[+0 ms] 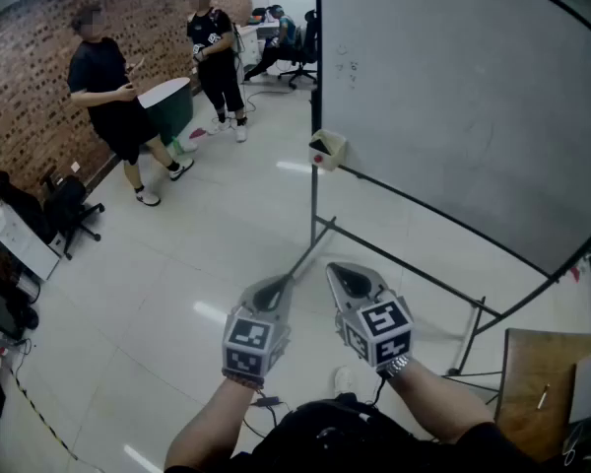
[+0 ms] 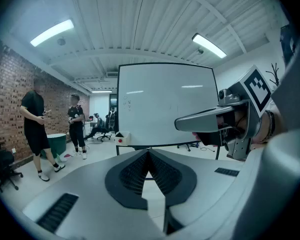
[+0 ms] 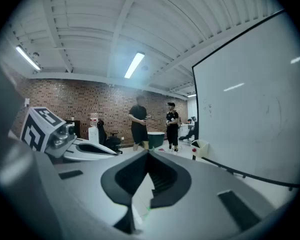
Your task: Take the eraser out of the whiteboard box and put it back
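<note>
The left tongs (image 1: 273,288) and right tongs (image 1: 346,273) are held side by side low in the head view, pointing toward 12 o'clock. In each gripper view the ribbed pads meet at the tip with nothing between them (image 2: 149,153) (image 3: 148,155), so both are fully closed and carry nothing.

The whiteboard box (image 1: 328,150) hangs at the lower left corner of the whiteboard (image 1: 453,97), at 12 o'clock from the tongs and well apart from them across the bare floor (image 1: 177,264). It is a small pale open-topped box with a red spot on its front. The eraser should be inside it, but no view shows it clearly enough to tell how it lies. 2 people (image 1: 113,97) stand at 10 to 11 o'clock, far from the work.

By judgement, the task has not started: the approach to the box comes first. A whiteboard eraser is likely light, with a firm back and a soft felt face, so it should neither slip nor break. The better hold would be across its narrow width on the firm upper part, entering the box from above with 1 pair of tongs opened just wide enough. The box looks light and may shift or tip if its wall is nudged, so the other tongs could steady it.
</note>
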### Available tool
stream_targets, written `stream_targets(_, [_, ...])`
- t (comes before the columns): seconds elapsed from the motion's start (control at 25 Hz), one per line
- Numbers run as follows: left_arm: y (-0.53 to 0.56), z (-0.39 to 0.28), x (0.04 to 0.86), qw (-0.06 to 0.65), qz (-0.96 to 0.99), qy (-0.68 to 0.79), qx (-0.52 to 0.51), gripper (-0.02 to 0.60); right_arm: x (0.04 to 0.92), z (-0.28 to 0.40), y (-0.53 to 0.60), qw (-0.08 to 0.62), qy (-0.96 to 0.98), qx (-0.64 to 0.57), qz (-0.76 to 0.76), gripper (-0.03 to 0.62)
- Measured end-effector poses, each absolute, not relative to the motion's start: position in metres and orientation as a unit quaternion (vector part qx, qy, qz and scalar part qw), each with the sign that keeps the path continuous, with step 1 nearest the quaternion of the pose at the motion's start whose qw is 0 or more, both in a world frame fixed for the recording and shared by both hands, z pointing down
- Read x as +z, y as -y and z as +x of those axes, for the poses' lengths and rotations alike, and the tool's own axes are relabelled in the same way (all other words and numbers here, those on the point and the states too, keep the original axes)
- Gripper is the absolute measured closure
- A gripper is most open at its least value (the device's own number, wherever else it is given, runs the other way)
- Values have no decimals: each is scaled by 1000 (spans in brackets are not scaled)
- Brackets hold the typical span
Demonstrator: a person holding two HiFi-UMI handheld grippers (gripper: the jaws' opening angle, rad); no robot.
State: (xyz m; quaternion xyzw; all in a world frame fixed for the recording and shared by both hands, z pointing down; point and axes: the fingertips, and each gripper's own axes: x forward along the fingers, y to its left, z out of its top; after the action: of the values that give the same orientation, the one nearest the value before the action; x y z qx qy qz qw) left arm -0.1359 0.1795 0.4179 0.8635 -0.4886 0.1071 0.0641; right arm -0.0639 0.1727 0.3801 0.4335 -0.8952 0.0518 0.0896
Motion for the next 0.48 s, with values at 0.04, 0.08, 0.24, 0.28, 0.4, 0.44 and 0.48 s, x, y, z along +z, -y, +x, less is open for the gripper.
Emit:
stream_targets(0.04, [-175,-135,419,65,863,489,108,581,381,-62,-168,90,895,53,434,569])
stream_targets(0.08, [-170,-133,420,66,863,489,109,581,381,-61,-163,90,895,53,434,569])
stream_targets(0.24, [-144,-130,421,71,859,494,112,581,381,-57,-136,89,897,56,429,569])
stream_targets(0.28, [-137,-129,421,71,858,497,114,581,381,-56,-128,89,898,58,427,569])
stream_targets(0.4, [-114,-124,422,72,853,504,118,581,382,-50,-104,88,901,60,420,569])
stream_targets(0.44, [-106,-121,421,71,852,505,119,581,382,-48,-96,87,903,61,417,569])
stream_targets(0.48, [-98,-117,421,71,851,507,120,581,382,-44,-88,86,904,61,415,569])
